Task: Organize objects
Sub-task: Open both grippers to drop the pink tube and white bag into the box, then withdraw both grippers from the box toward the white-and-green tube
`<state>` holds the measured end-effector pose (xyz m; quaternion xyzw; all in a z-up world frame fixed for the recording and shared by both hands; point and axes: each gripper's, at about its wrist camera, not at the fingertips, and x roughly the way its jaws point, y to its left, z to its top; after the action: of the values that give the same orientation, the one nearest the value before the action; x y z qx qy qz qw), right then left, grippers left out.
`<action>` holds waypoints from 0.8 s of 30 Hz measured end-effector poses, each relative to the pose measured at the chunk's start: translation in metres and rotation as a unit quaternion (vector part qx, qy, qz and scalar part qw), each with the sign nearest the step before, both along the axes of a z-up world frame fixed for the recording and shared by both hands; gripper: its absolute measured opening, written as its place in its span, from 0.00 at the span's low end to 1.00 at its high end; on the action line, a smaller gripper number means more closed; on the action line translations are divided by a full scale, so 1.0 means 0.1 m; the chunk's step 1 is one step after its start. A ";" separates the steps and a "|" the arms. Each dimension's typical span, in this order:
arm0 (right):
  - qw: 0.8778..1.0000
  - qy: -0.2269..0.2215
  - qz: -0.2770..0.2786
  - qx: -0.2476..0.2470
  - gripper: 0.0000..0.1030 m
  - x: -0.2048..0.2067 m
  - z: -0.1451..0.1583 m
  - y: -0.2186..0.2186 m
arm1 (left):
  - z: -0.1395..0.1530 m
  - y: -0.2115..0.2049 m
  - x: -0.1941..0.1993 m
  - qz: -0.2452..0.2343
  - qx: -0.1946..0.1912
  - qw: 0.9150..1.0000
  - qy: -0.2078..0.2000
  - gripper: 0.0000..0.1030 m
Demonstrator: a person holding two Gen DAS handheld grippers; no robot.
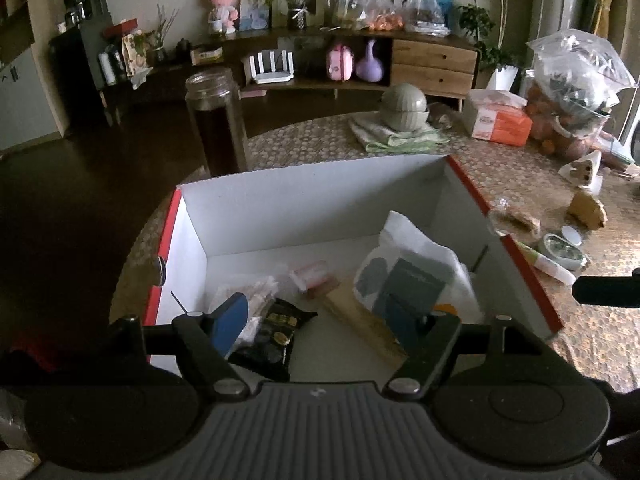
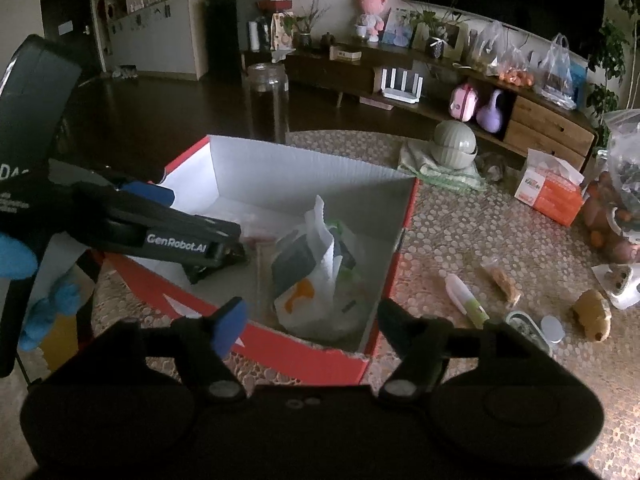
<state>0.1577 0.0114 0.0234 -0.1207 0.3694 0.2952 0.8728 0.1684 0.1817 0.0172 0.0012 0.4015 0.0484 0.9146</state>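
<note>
A red box with white inner walls stands on the patterned table; it also shows in the right wrist view. Inside lie a white plastic bag with dark packets, a black snack packet, a wooden block and small clear packets. My left gripper is open and empty over the box's near part. In the right wrist view the left gripper reaches into the box from the left. My right gripper is open and empty above the box's near red wall, just before the white bag.
On the table right of the box lie a white-green tube, a wrapped snack, a small tin, a round lid and a brown toy. Farther back stand a glass jar, a green bowl on cloth and an orange tissue pack.
</note>
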 end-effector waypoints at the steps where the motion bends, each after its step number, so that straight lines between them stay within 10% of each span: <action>1: 1.000 -0.001 0.000 0.002 0.71 -0.02 0.01 -0.03 | 0.02 -0.02 -0.02 -0.001 0.000 1.000 -0.002 0.73; 24: 0.999 -0.022 -0.014 0.045 0.87 -0.41 0.17 -0.92 | 0.28 -0.86 -0.56 -0.074 -0.012 0.996 -0.048 0.84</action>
<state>0.1168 -0.0810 0.0407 -0.0832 0.3380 0.2967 0.8893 0.1121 0.0955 0.0448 0.0176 0.3565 -0.0237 0.9338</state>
